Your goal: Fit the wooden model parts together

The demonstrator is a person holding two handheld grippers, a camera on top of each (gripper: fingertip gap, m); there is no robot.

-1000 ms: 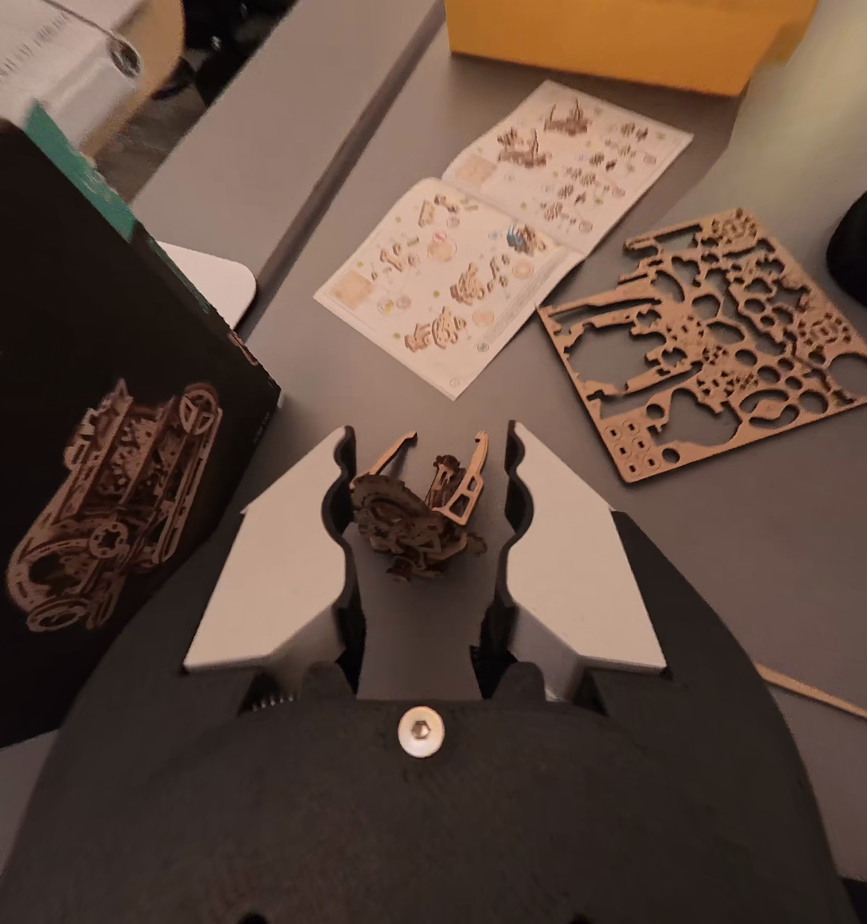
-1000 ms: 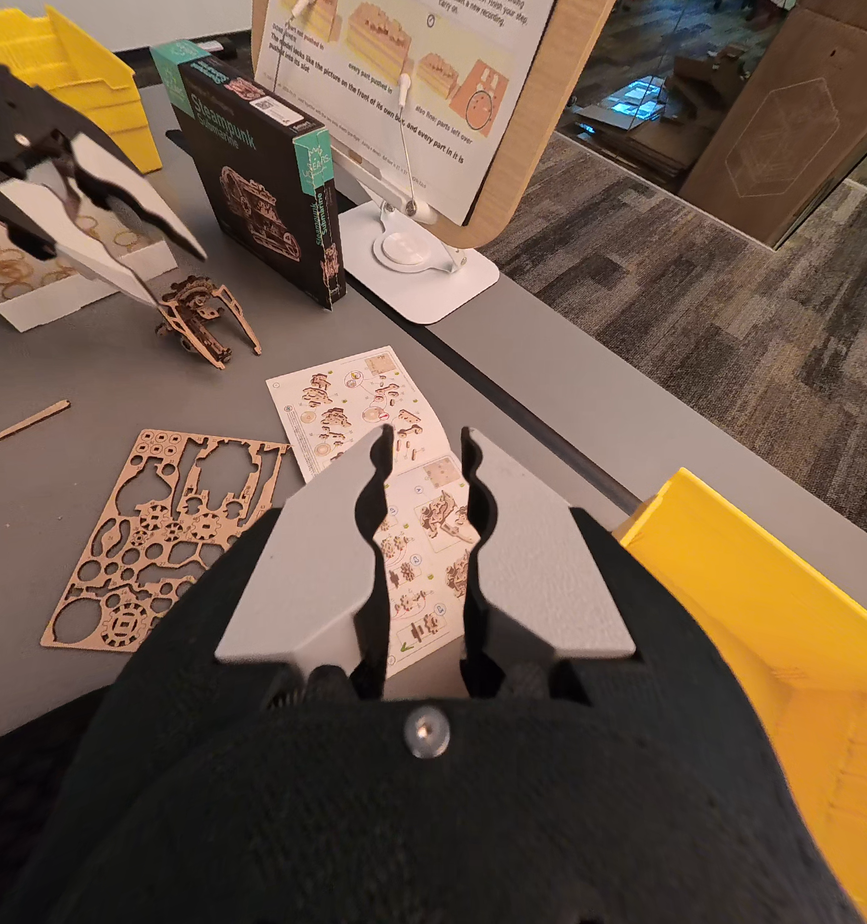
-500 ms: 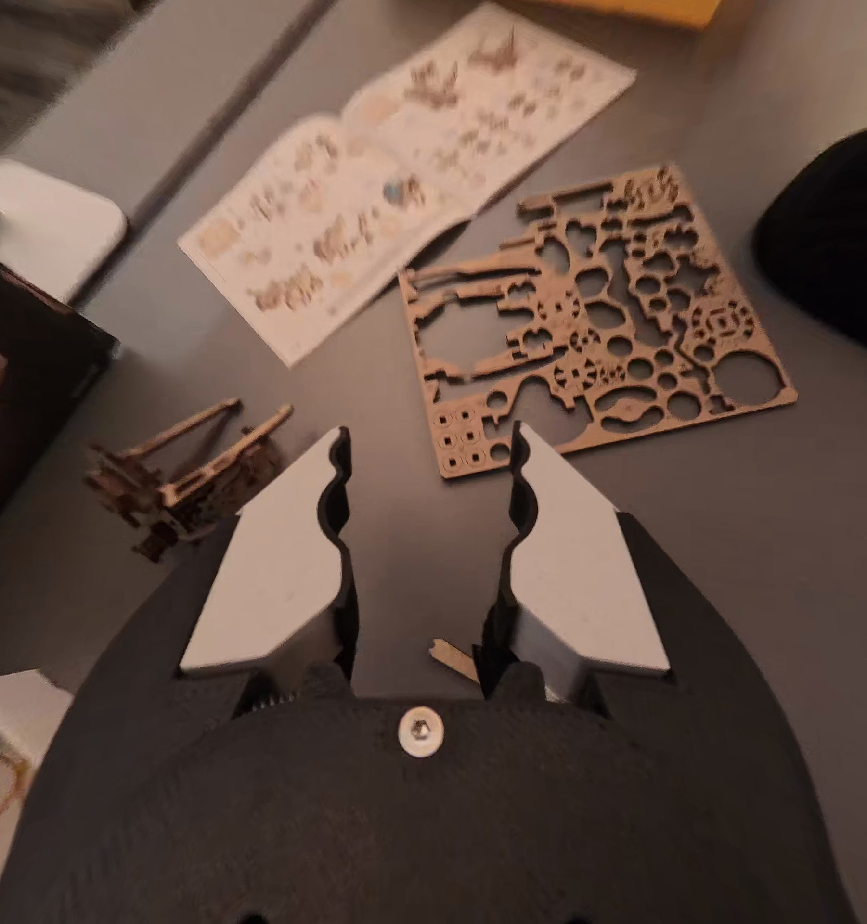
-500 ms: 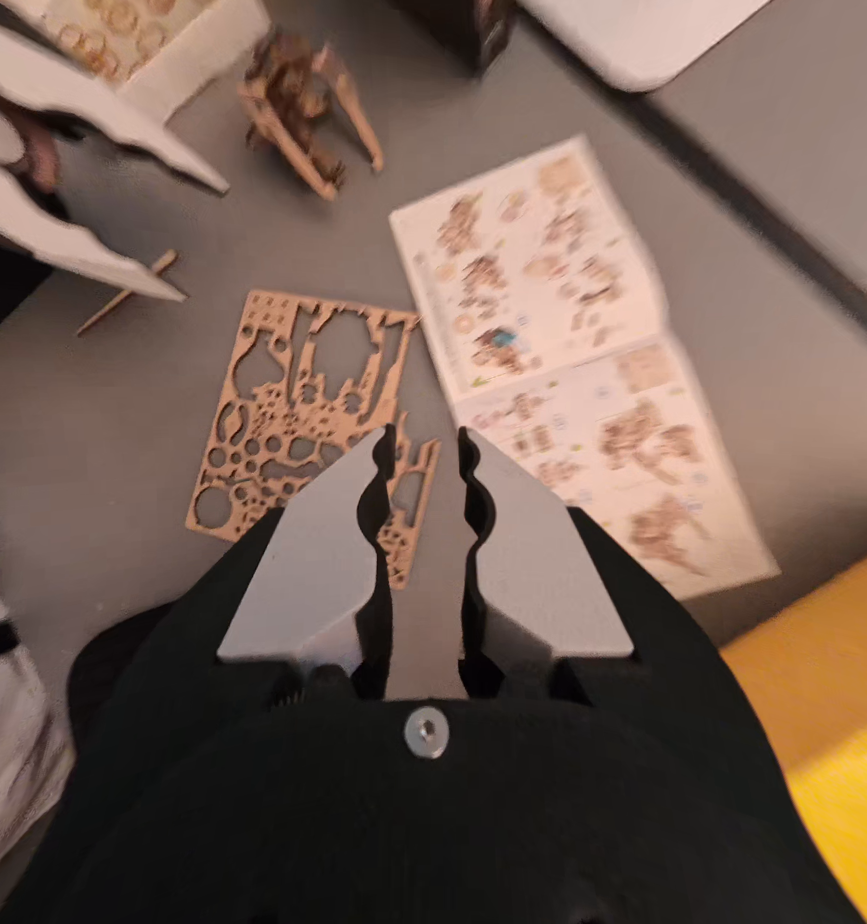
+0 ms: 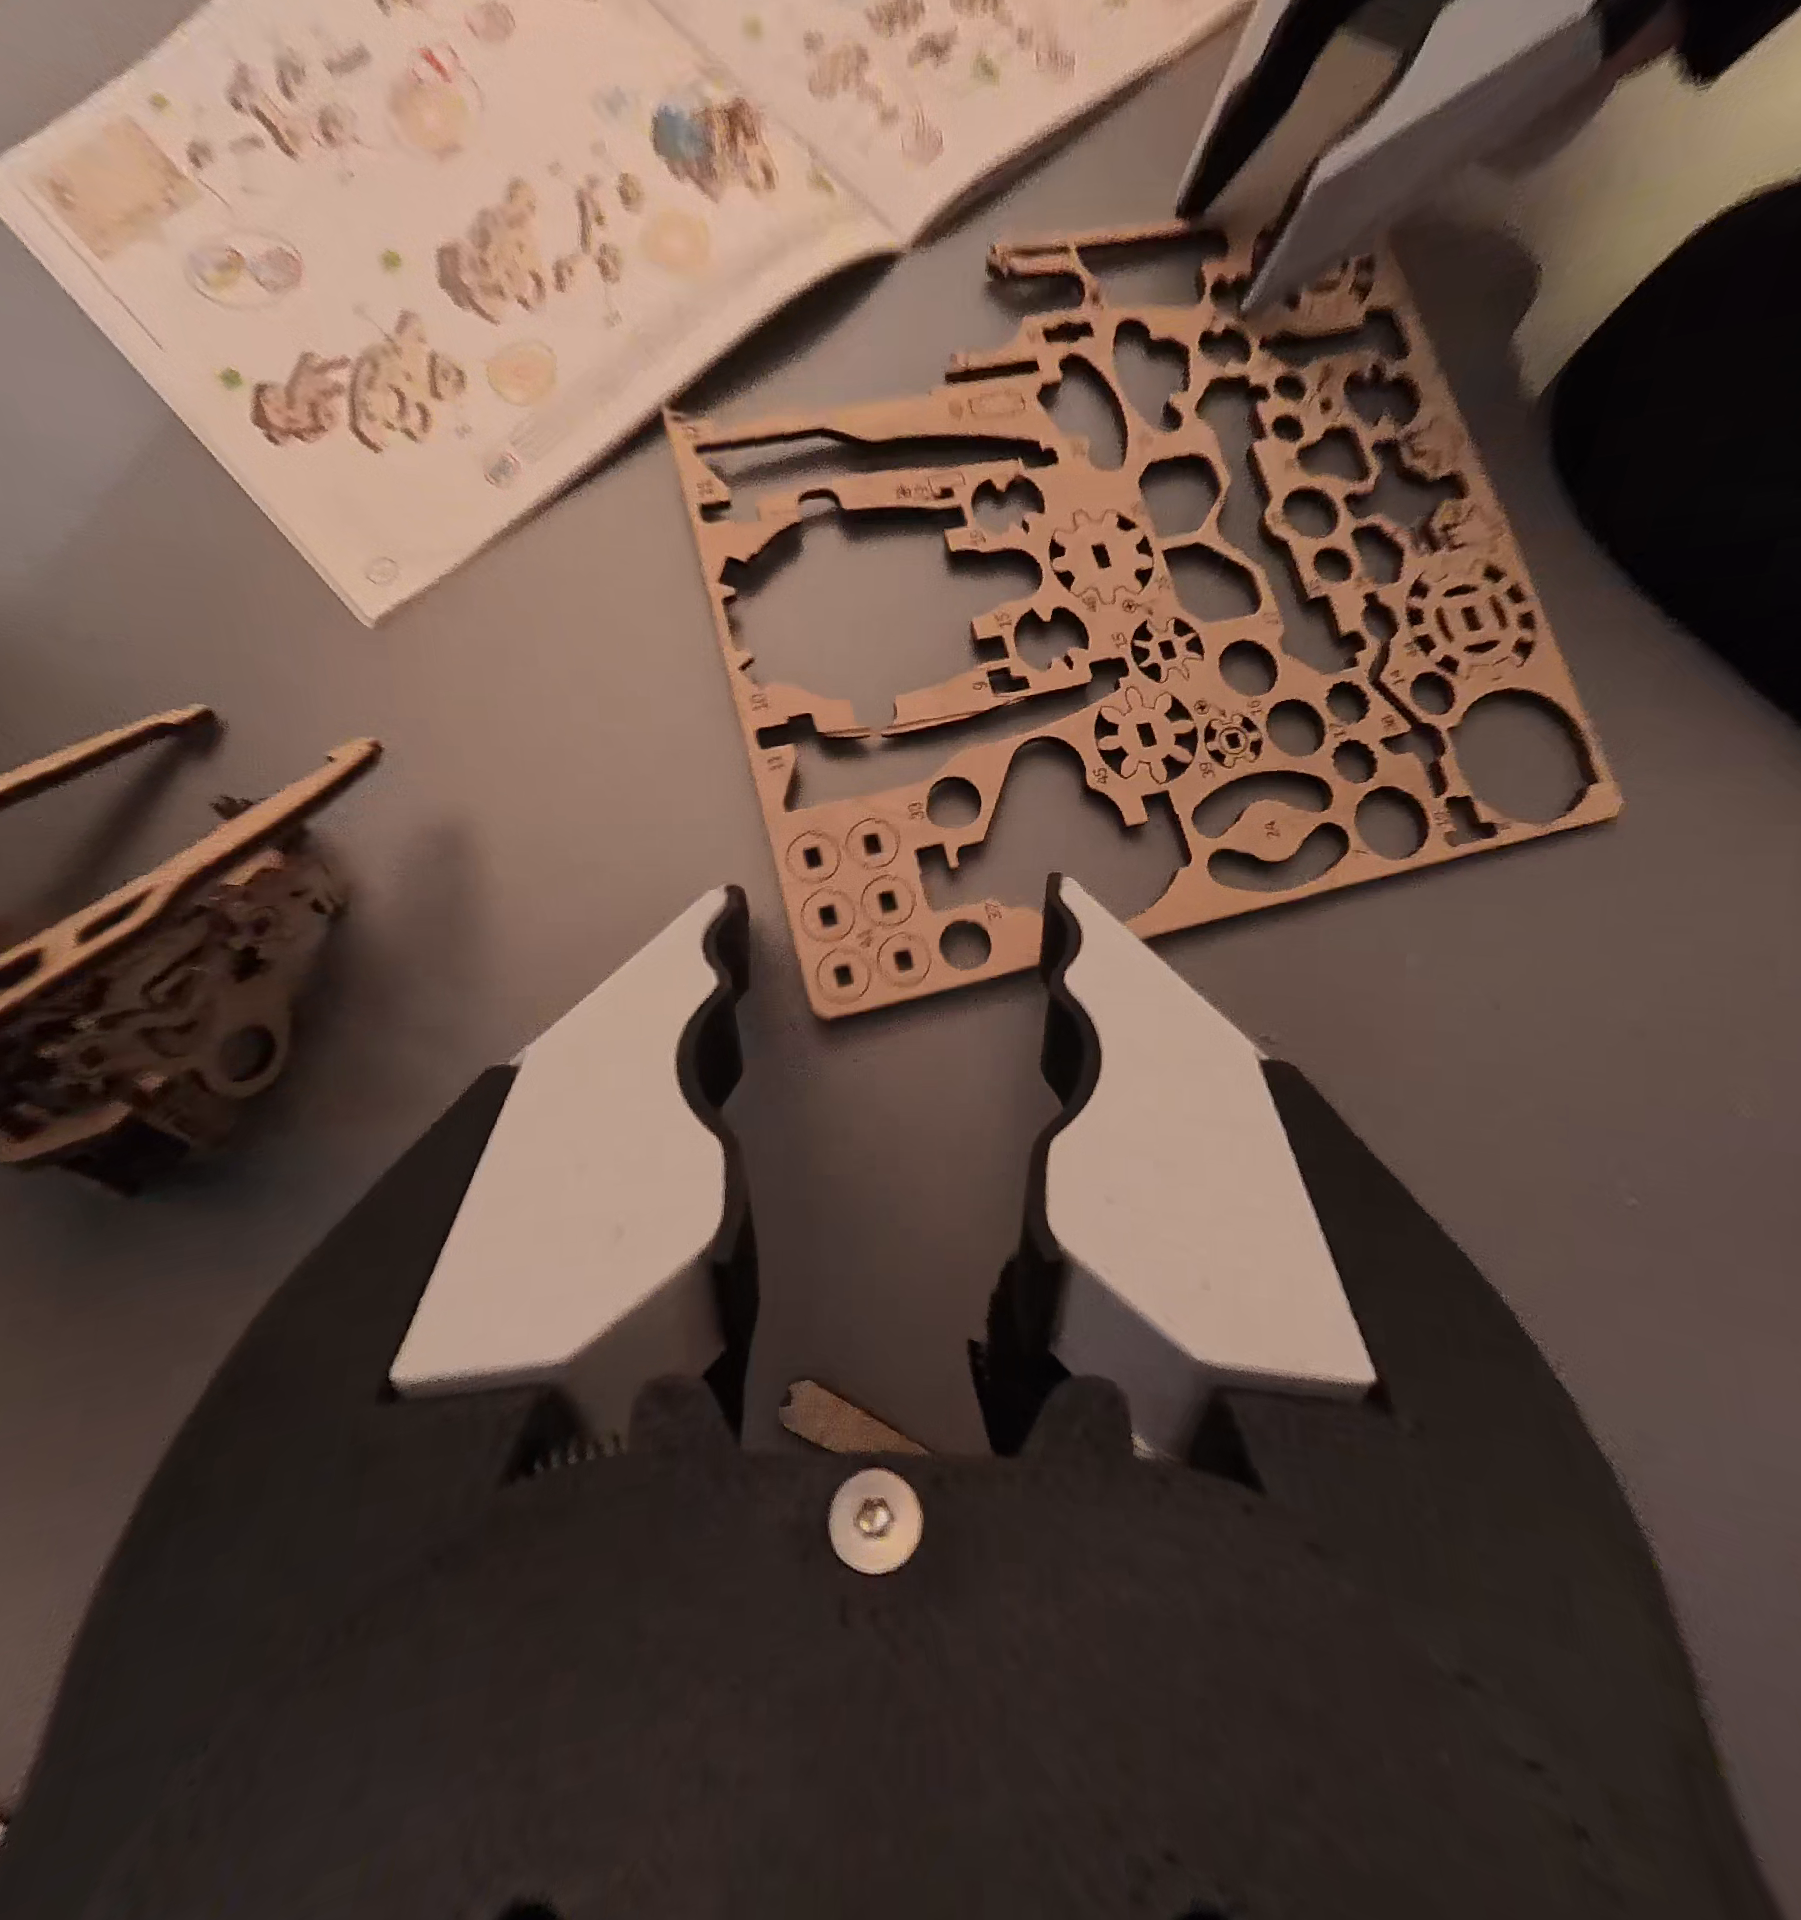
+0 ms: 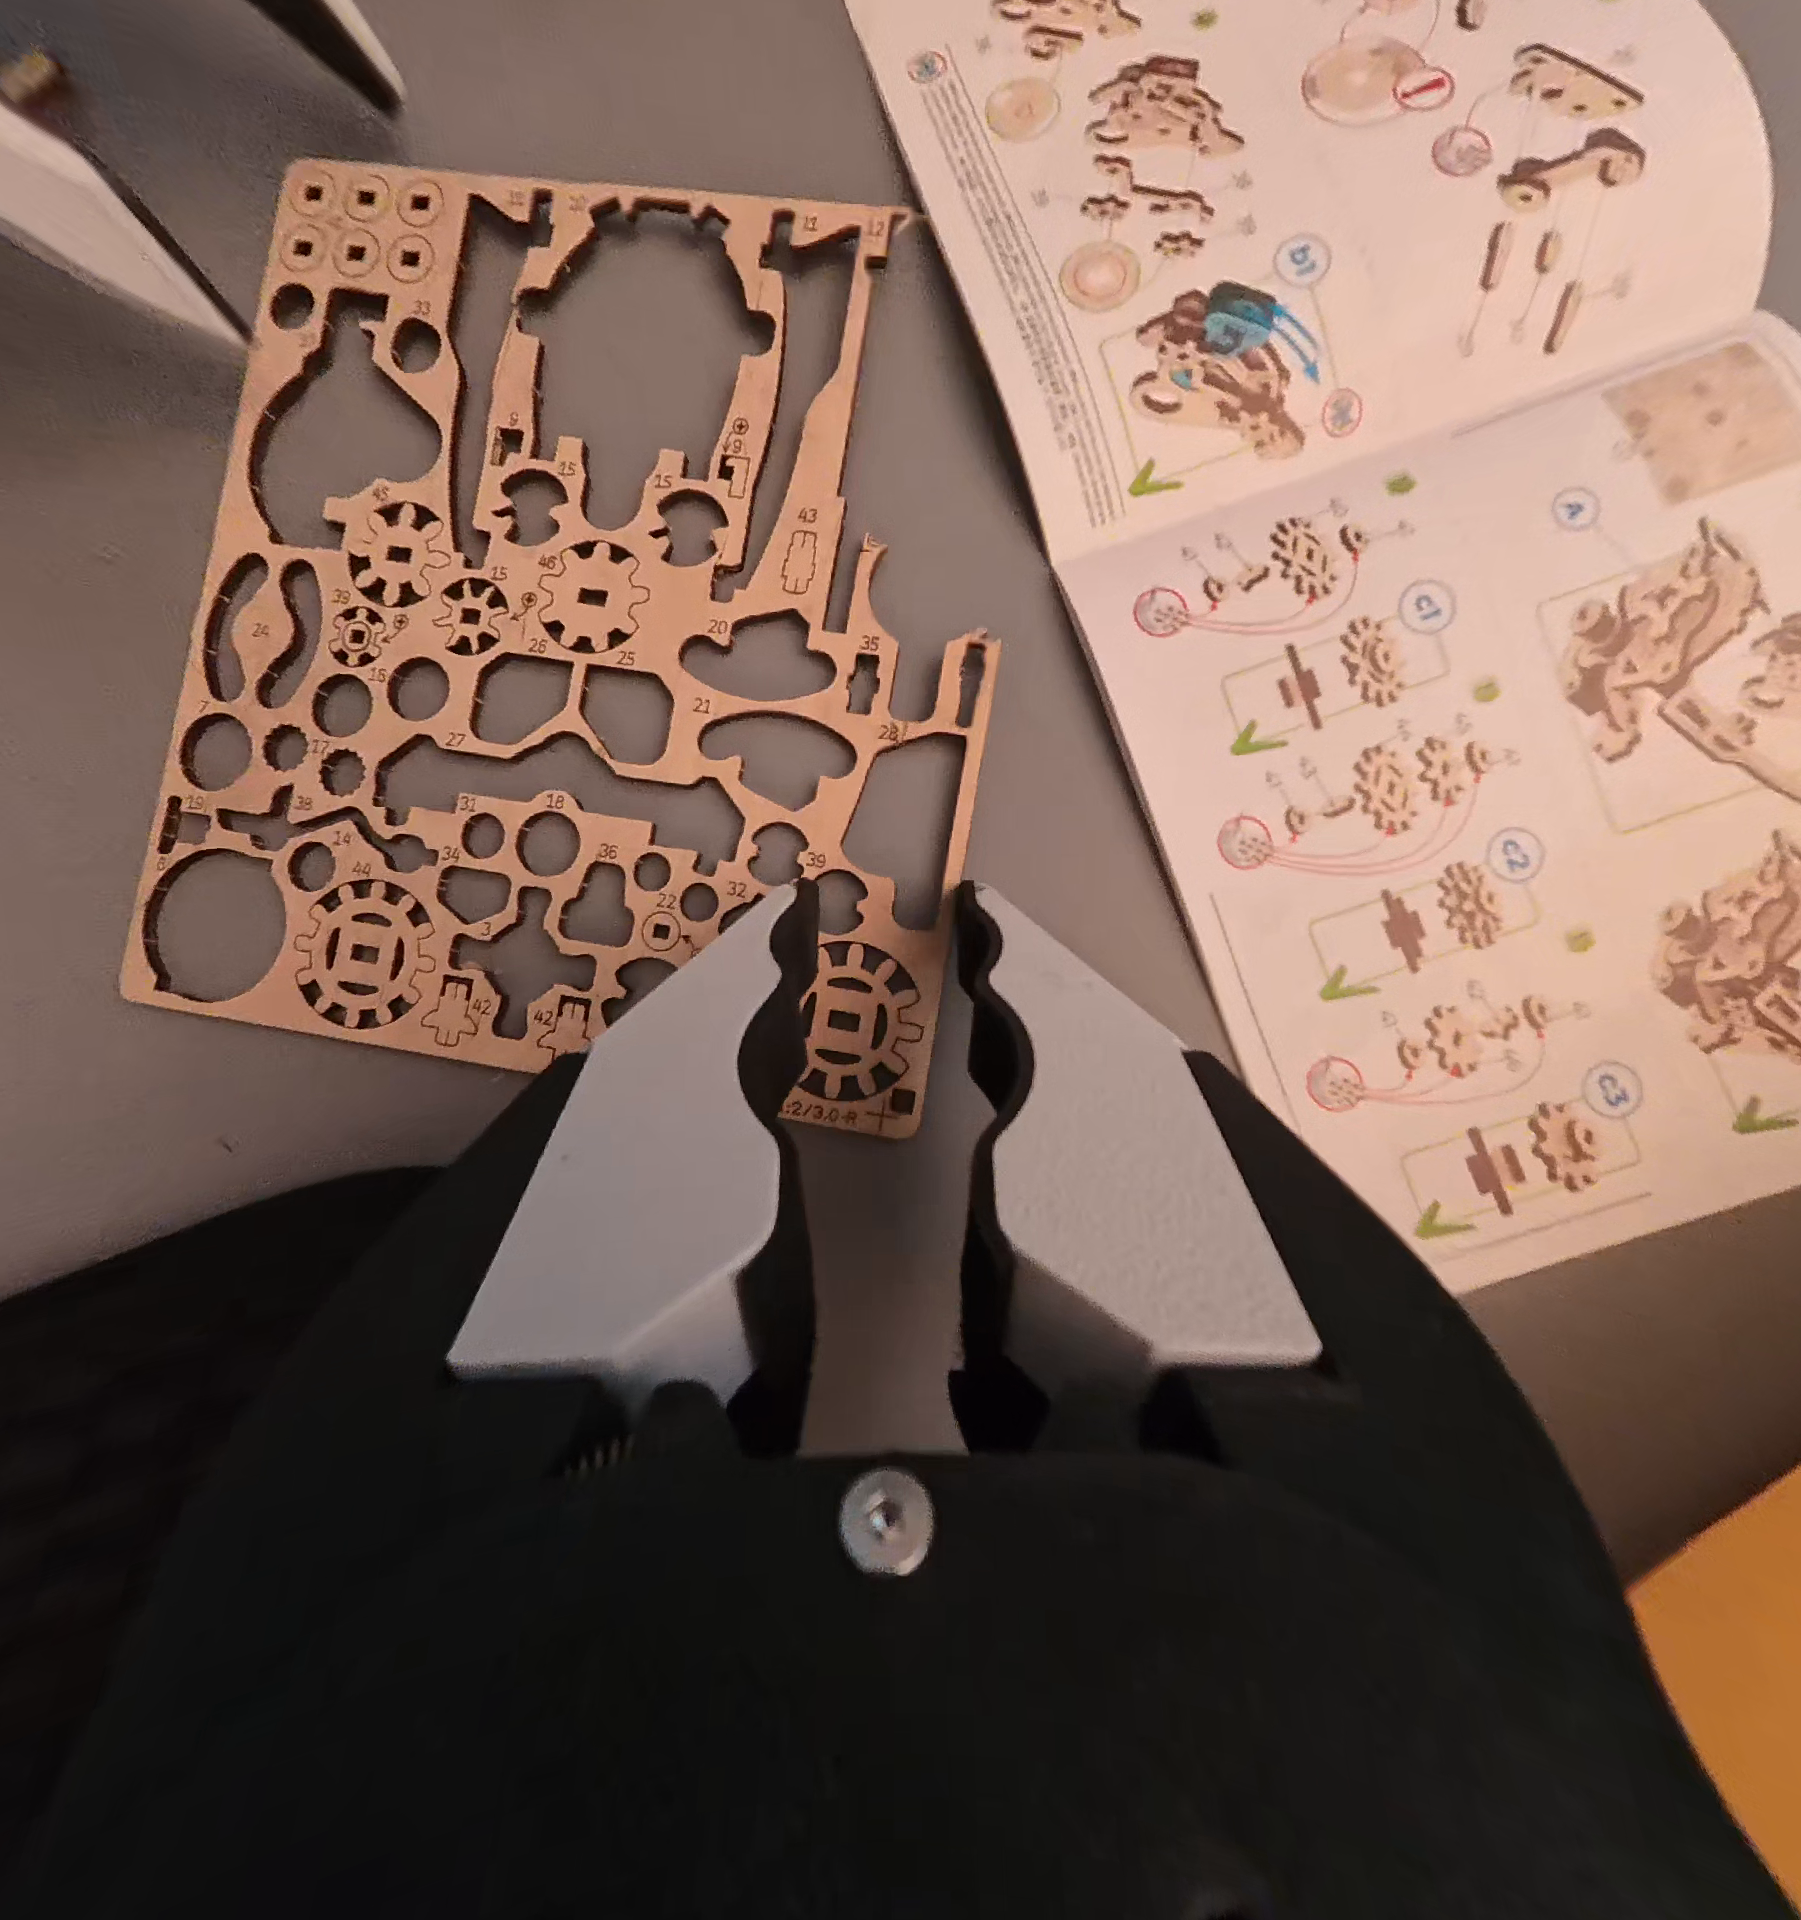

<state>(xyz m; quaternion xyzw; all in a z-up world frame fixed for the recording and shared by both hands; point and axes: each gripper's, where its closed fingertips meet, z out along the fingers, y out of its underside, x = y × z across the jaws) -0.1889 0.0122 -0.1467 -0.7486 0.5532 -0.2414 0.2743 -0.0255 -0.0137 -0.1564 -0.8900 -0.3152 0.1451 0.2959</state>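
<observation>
We'd let go of the part-built model (image 5: 137,987) approx 1 s before; it was betw. our left gripper (image 5: 891,935) jaws then, and now sat on the grey table (image 5: 1395,1091) off to the left, well clear of the tips. L gripper was wide open w/ nothing betw. the fingers, hovering just short of the near corner of the wooden parts sheet (image 5: 1135,675). A thin wooden stick (image 5: 844,1418) lay on the table under its base. Mid-scene the sheet lay flat, most cut-outs gone, several gears still in it. The open instruction booklet (image 6: 1447,623) lay just beside it. Right gripper (image 6: 880,914) had swung down from over the booklet to the sheet's far edge; jaws partly open, empty, a large gear (image 6: 854,1023) showing betw. them. So we judged: model parked, next step = freeing a new piece, prob. that gear. Thin ply, snap risk
</observation>
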